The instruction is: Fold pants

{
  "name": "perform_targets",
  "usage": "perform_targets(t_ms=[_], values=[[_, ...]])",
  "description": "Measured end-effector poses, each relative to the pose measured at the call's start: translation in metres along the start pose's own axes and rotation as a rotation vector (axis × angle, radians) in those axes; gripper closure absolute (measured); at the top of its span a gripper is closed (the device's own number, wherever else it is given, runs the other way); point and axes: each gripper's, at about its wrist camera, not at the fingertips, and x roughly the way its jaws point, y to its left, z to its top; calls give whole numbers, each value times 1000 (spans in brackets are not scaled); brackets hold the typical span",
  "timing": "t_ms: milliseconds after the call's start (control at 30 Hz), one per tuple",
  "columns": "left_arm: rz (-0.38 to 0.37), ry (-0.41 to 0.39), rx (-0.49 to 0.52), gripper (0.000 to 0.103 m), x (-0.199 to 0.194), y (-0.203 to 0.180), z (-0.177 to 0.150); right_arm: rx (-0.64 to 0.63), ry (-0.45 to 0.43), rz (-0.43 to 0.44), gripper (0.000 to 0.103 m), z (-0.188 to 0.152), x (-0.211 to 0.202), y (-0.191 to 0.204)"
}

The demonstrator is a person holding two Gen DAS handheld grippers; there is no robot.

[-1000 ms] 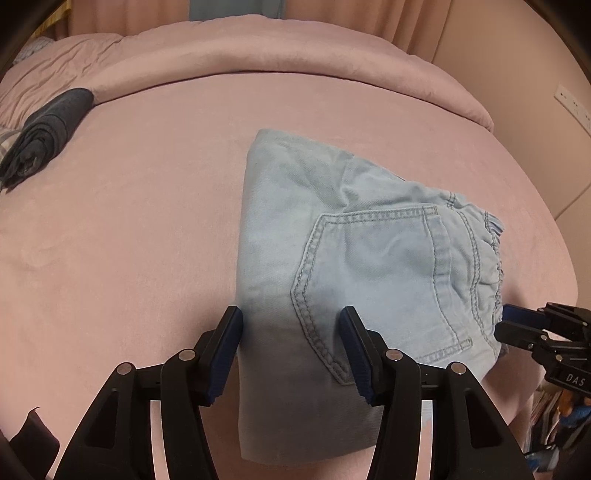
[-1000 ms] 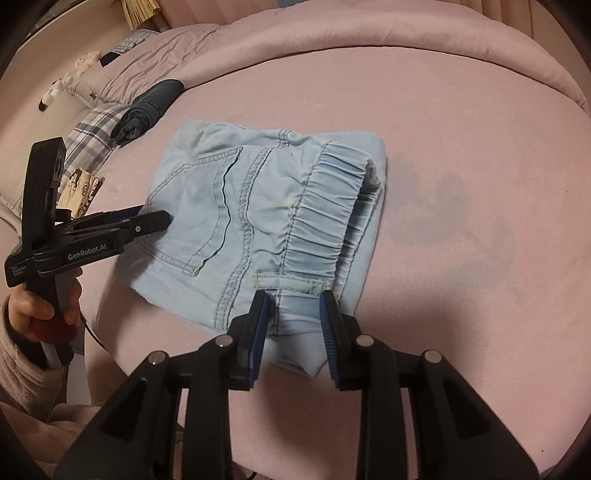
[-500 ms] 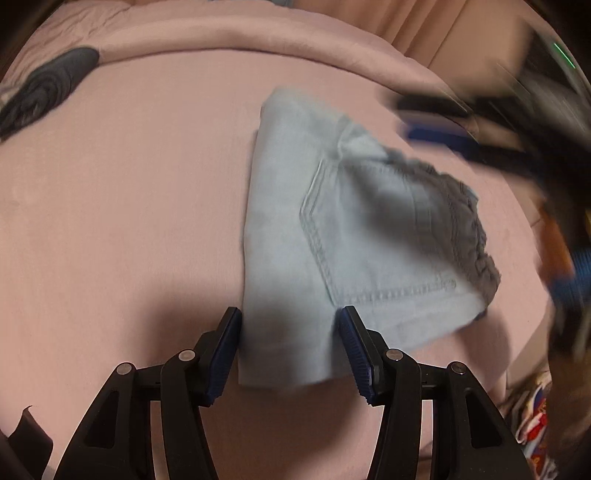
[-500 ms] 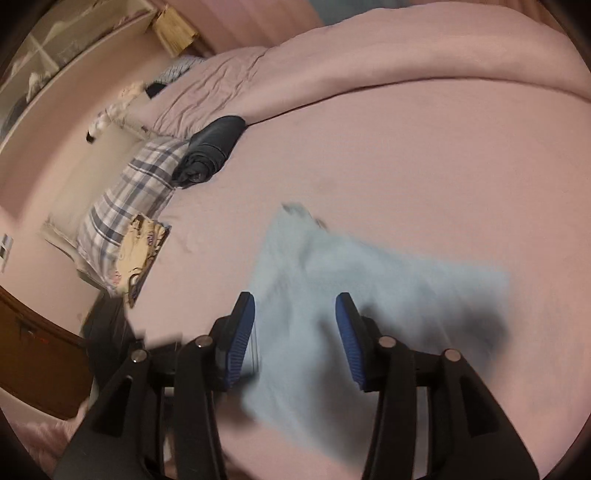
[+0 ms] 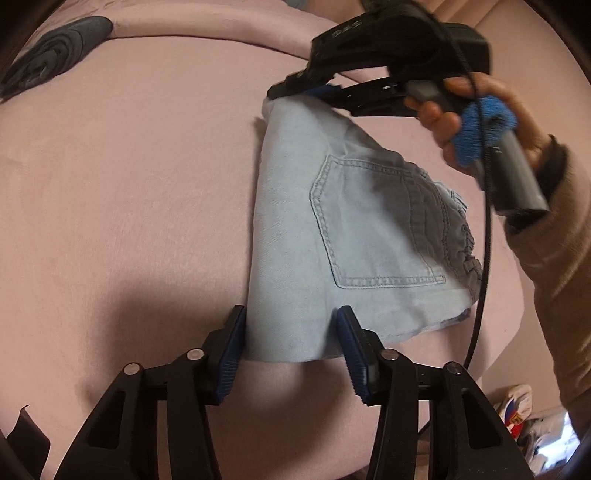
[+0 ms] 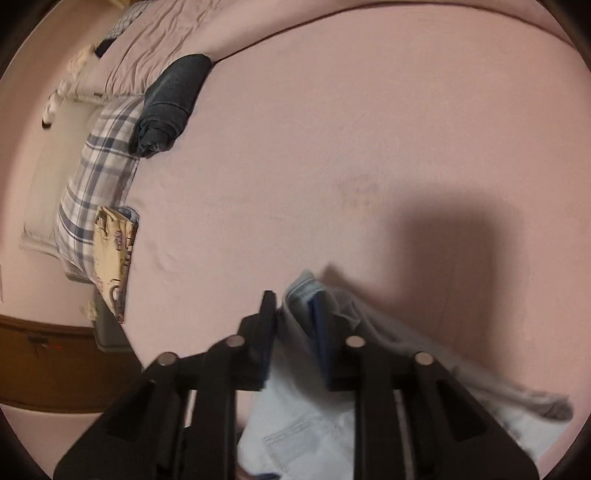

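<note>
Folded light-blue denim pants (image 5: 362, 236) lie on the pink bed (image 5: 129, 206), back pocket up. My left gripper (image 5: 293, 347) hovers over their near corner; its jaws are closing, the fabric edge lies between the pads, and neither pad presses on it. My right gripper (image 5: 280, 92), held by a hand (image 5: 491, 110), reaches the far corner of the pants. In the right wrist view the right gripper (image 6: 293, 306) has its jaws closing tight on a bunched fold of the pants (image 6: 306, 424).
A rolled dark grey garment (image 6: 170, 103) lies at the far left of the bed beside a plaid pillow (image 6: 96, 184). A folded pink duvet (image 5: 203, 26) runs along the back. The bed's right edge drops to cluttered floor (image 5: 524, 413). Wooden furniture (image 6: 55, 362) stands to the left.
The right gripper swept from the waistband side across to the far corner of the pants and closed on it. The left gripper slid toward the near corner and narrowed slightly.
</note>
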Motion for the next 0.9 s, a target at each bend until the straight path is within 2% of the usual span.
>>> perform_targets(t_ms=[133, 267, 367, 433, 467, 500, 533, 600, 733, 767, 833, 900], values=[[-36, -2, -30, 59, -5, 8, -5, -3, -1, -59, 93, 7, 15, -8], [-21, 23, 1, 60, -10, 4, -12, 13, -27, -95, 93, 12, 25, -13], [-24, 44, -15, 60, -22, 8, -19, -34, -128, -156, 88, 11, 3, -7], [-22, 44, -22, 60, -34, 13, -23, -59, -231, -200, 87, 7, -28, -2], [-26, 37, -27, 60, -41, 15, -24, -81, -265, -203, 85, 2, -42, 2], [-37, 28, -34, 60, -47, 17, -23, -113, -290, -183, 78, -7, -58, 6], [-54, 13, -53, 60, -54, 22, -22, -138, -288, -157, 69, -15, -67, 10], [-82, -18, -86, 60, -60, 28, -15, -170, -271, -130, 64, -36, -77, 14], [-106, -53, -137, 59, -56, 38, 3, -155, -200, -127, 62, -88, -71, -2], [-105, -50, -142, 59, -48, 41, 12, -142, -146, -138, 63, -102, -57, -12], [-106, -10, -148, 59, -25, 42, 33, -146, -95, -175, 65, -119, -31, -25], [-114, 20, -164, 59, -19, 51, 40, -213, -159, -177, 65, -126, -28, -25]])
